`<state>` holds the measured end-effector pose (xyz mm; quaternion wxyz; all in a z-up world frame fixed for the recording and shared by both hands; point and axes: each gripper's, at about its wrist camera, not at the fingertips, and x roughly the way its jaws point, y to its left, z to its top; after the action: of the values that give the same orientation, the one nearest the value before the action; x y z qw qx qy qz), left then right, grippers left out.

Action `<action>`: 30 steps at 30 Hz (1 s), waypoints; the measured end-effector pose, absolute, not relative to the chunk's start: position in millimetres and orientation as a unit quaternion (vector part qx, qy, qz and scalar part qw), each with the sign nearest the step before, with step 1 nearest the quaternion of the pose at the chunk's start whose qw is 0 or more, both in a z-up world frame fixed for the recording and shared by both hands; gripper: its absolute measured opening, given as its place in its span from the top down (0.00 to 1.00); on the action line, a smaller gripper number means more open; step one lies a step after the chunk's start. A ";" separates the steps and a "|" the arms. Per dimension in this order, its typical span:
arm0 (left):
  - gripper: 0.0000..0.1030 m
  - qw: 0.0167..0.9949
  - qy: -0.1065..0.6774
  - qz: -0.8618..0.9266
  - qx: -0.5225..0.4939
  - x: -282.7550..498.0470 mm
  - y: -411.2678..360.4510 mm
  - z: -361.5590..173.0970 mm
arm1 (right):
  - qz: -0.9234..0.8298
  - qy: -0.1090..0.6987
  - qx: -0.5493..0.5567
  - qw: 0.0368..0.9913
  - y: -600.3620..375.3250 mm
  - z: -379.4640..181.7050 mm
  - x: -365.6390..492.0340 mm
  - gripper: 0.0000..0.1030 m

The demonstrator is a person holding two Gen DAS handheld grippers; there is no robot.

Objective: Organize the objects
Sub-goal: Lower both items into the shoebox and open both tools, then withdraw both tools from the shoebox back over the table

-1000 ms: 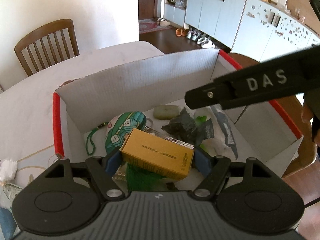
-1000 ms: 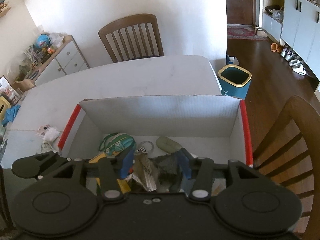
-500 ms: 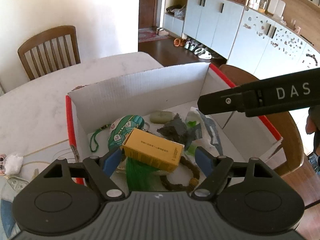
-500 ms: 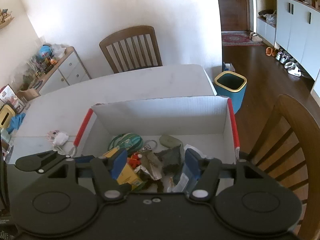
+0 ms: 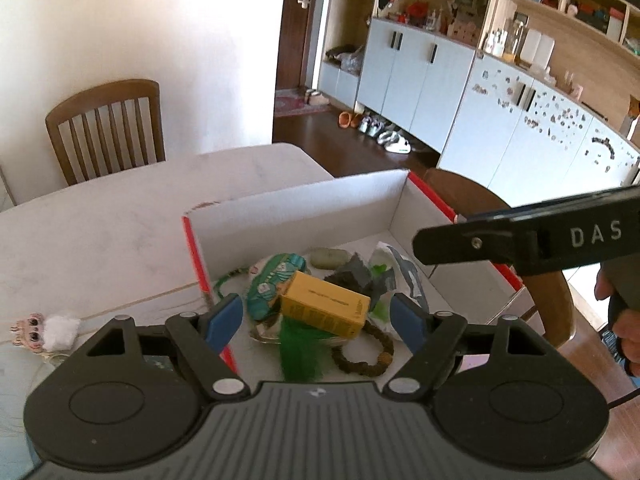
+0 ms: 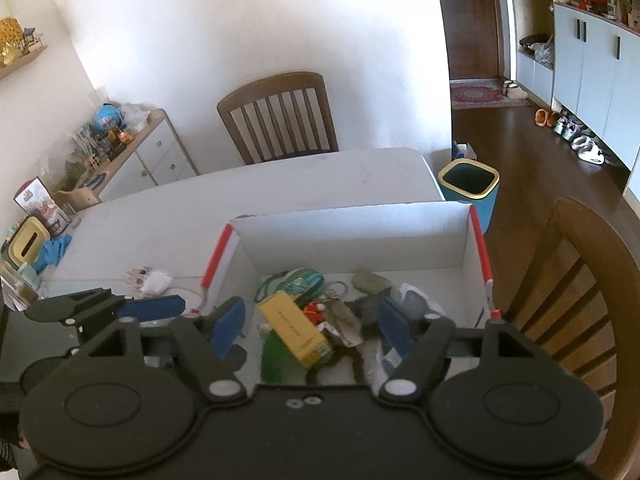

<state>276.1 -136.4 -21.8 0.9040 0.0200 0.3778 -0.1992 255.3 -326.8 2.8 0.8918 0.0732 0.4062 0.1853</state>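
We take the white cardboard box (image 5: 304, 204) with red edges as our landmark; it sits on the white table (image 5: 120, 224). Inside it lies a heap of small things: a yellow carton (image 5: 324, 308) on top, a teal patterned pouch (image 5: 272, 280) just beside it toward the box's left wall, a green tuft (image 5: 300, 352) under the carton's near side, a brown bead bracelet (image 5: 368, 354) near the front of the box, and a grey-green bar (image 5: 330, 257) close to the far wall. Our left tongs (image 5: 318, 318) hang above the box with jaws spread and nothing between the pads. Our right tongs (image 6: 312, 320) also hang over the box; their jaws have just been opening and grip nothing. Outside the box, beside its left wall, a small doll (image 5: 44, 330) lies on the table.
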 end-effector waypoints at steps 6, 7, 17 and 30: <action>0.19 0.908 0.370 -0.197 0.012 269.9 -105.7 -11.9 | 0.190 0.397 0.081 0.894 -307.3 9.9 241.5 0.17; 0.18 0.908 0.368 -0.197 0.009 269.2 -100.1 -10.8 | 0.191 0.396 0.083 0.894 -302.8 10.9 239.2 0.16; 0.09 0.913 0.363 -0.187 -0.001 264.0 -46.5 -4.7 | 0.201 0.374 0.086 0.901 -261.9 18.4 219.1 0.05; 0.00 0.923 0.354 -0.152 -0.018 265.6 37.6 -6.4 | 0.216 0.372 0.057 0.901 -188.0 11.9 206.8 0.02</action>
<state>265.6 37.6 -6.4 0.9229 -0.0175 0.3536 -0.1516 206.8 -188.0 11.9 0.9007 0.0573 0.3724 0.2165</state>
